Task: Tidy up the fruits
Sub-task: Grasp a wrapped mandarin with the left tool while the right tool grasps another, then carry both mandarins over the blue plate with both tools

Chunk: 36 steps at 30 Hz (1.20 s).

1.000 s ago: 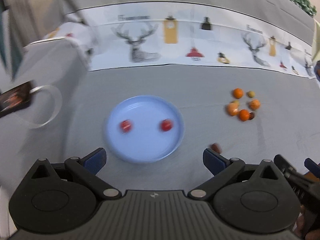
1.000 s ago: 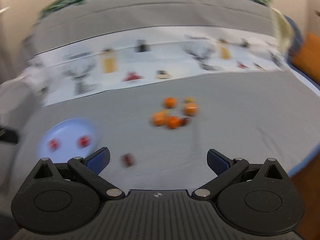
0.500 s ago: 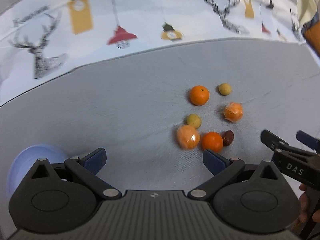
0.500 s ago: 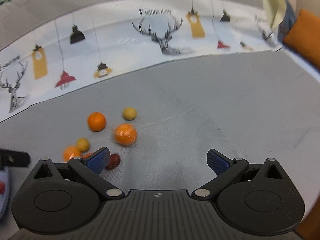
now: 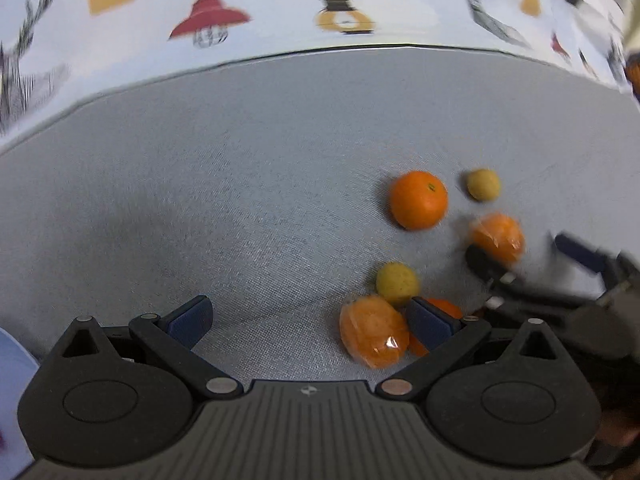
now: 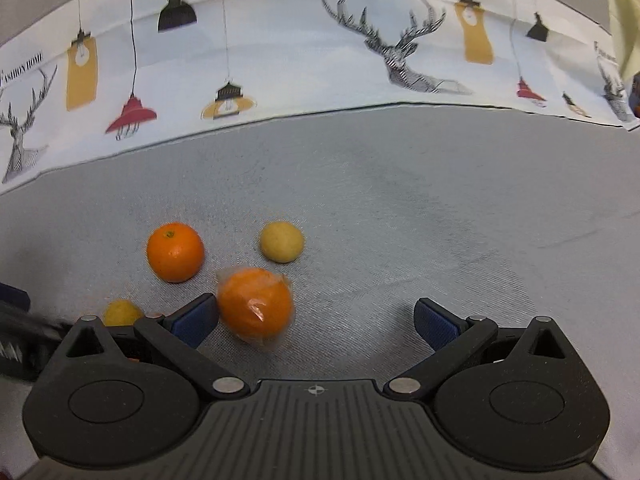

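Several small fruits lie on the grey cloth. In the left wrist view: a bare orange [image 5: 418, 199], two yellow fruits [image 5: 483, 184] [image 5: 397, 278], a wrapped orange [image 5: 373, 331] just inside my right fingertip, another wrapped orange [image 5: 497, 237]. My left gripper [image 5: 307, 320] is open and empty. In the right wrist view my right gripper [image 6: 316, 322] is open, with a wrapped orange [image 6: 255, 305] just inside its left fingertip. A bare orange [image 6: 175, 252] and a yellow fruit [image 6: 281, 241] lie beyond.
The blue plate's rim [image 5: 16, 364] shows at the left edge of the left wrist view. The right gripper [image 5: 532, 264] reaches in from the right there. A white printed cloth [image 6: 304, 52] borders the grey cloth at the back.
Both grippers have moved closer to the fruit cluster and lower. The plate has slid out to the left edge of the left wrist view. Both stay open.
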Tool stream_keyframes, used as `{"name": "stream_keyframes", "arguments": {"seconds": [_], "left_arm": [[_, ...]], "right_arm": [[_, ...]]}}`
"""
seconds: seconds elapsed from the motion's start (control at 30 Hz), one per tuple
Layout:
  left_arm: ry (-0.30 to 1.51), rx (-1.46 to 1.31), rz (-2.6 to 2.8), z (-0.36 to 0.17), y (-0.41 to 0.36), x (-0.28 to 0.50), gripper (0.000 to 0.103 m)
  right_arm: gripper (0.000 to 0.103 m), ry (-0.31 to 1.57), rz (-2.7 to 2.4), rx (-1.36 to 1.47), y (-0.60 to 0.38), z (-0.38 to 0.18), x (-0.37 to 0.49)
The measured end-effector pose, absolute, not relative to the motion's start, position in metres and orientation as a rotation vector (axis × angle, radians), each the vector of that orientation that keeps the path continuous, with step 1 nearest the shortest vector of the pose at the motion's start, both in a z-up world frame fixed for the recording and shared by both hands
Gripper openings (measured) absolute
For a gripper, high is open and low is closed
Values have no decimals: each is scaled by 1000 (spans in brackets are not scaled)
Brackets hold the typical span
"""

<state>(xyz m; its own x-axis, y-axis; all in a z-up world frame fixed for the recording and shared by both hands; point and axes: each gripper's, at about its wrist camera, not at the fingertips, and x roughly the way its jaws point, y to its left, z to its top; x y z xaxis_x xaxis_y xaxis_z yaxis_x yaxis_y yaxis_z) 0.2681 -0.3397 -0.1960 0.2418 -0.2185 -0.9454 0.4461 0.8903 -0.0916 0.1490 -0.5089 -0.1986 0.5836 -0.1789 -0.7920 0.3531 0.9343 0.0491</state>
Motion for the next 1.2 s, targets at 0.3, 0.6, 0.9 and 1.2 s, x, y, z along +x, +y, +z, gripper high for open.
{"name": "stream_keyframes", "arguments": {"seconds": [0.3,0.6,0.9,1.2], "left_arm": [[1273,214,-540,-197,-330,259,103],[1254,203,-631,-189,-338,257,36],[1196,188,-611,-143,-305,233,36],[1107,162,-516,-53,-191,133,36]], "right_arm": [[95,896,-352,187,-509,-201,147],[58,887,-326,148,-503,-199,146],[39,805,-398,120,-494,-164,117],[39,597,-388,172,-441,-61,-4]]}}
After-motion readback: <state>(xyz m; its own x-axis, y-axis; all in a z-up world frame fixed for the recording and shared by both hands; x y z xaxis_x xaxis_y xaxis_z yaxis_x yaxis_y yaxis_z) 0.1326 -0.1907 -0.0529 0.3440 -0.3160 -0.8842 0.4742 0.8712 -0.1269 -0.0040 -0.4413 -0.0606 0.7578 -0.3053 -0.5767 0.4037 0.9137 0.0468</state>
